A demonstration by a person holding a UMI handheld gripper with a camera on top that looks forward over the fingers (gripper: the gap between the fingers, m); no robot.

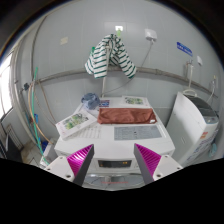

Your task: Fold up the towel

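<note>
A pale grey wall (75, 30) closes the far side of the room, with a green-and-white striped garment (109, 55) hanging on it and a white socket box (151, 35) to its right. Below stands a white surface (150, 145). A white washing machine (192, 120) sits at right.

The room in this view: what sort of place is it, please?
Probably a small utility or laundry room: a washing machine stands beside the table, and a striped garment hangs on the wall. The tool is open.
</note>
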